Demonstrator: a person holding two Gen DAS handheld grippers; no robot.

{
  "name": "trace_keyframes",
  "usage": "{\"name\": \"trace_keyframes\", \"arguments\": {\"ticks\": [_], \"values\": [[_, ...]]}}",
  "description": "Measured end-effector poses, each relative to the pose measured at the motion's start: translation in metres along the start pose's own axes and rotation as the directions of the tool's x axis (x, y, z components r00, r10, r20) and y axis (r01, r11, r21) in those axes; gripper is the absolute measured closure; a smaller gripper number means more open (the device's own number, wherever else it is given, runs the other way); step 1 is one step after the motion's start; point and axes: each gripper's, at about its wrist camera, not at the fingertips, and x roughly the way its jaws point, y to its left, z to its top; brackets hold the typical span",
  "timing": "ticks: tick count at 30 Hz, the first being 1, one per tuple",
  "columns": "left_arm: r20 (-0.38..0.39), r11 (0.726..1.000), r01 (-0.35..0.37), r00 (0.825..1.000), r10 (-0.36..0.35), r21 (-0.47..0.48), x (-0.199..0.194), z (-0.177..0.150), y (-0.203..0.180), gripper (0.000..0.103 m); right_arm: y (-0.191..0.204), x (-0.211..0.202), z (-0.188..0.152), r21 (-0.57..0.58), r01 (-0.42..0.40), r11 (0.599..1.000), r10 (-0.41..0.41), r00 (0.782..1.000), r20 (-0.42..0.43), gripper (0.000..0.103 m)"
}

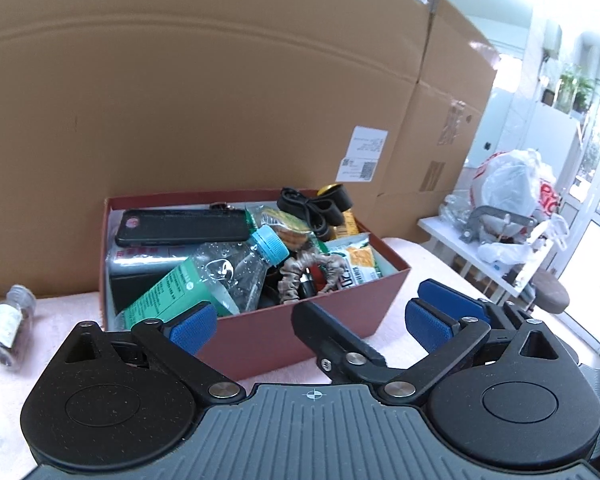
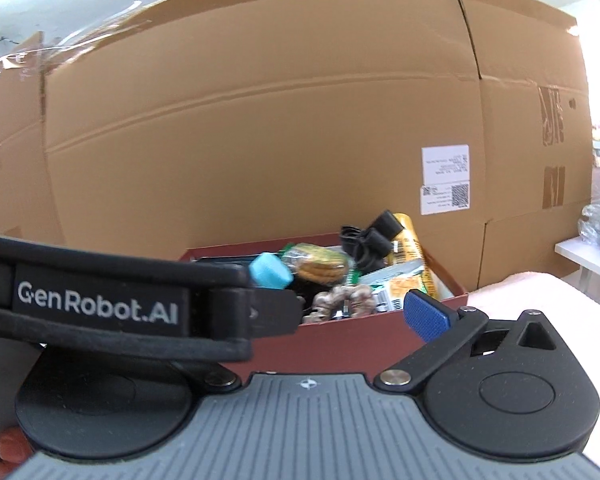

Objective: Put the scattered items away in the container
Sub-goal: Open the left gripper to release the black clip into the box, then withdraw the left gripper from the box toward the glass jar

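Box (image 1: 300, 332), red, is seen in the left wrist view on pink cloth (image 1: 412, 264), heaped with a bottle (image 1: 220, 276), phone (image 1: 184, 226), scrunchie (image 1: 316, 272) and snacks; a vial (image 1: 8, 324) is left outside on the cloth, well apart, presumably next; left gripper (image 1: 308, 320) is held spread and empty.

In the right wrist view, right gripper (image 2: 340, 316) is held near the box; one blue pad (image 2: 426, 316) is shown, the other hidden by the left gripper's strap, so its opening cannot be told.
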Motion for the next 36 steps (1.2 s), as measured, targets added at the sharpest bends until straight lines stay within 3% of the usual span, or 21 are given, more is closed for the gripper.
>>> {"name": "trace_keyframes", "arguments": {"ticks": [4, 10, 17, 25, 30, 36], "values": [[0.051, 1.000, 0.019, 0.999, -0.019, -0.003, -0.030, -0.009, -0.001, 0.000, 0.015, -0.019, 0.002, -0.008, -0.007, 1.000, 0.007, 0.999, 0.039, 0.000], [0.072, 0.998, -0.015, 0.997, 0.019, -0.054, -0.066, -0.027, 0.015, 0.000, 0.045, -0.037, -0.001, -0.075, -0.027, 0.997, 0.032, 0.998, 0.060, 0.000], [0.053, 0.988, -0.100, 0.993, 0.107, -0.121, -0.101, -0.057, 0.055, 0.000, 0.086, -0.036, -0.017, -0.135, -0.139, 0.981, 0.138, 0.990, -0.015, 0.000], [-0.009, 0.945, -0.258, 0.965, 0.262, -0.200, -0.127, -0.092, 0.120, 0.000, 0.141, -0.029, -0.047, -0.237, -0.233, 0.943, 0.212, 0.971, -0.109, 0.000], [-0.047, 0.934, -0.284, 0.959, 0.281, -0.215, -0.131, -0.104, 0.150, 0.000, 0.173, -0.017, -0.061, -0.312, -0.255, 0.915, 0.216, 0.964, -0.152, 0.000], [-0.045, 0.933, -0.298, 0.954, 0.295, -0.204, -0.122, -0.097, 0.172, 0.000, 0.192, 0.006, -0.066, -0.303, -0.266, 0.915, 0.216, 0.958, -0.188, 0.000]]}}
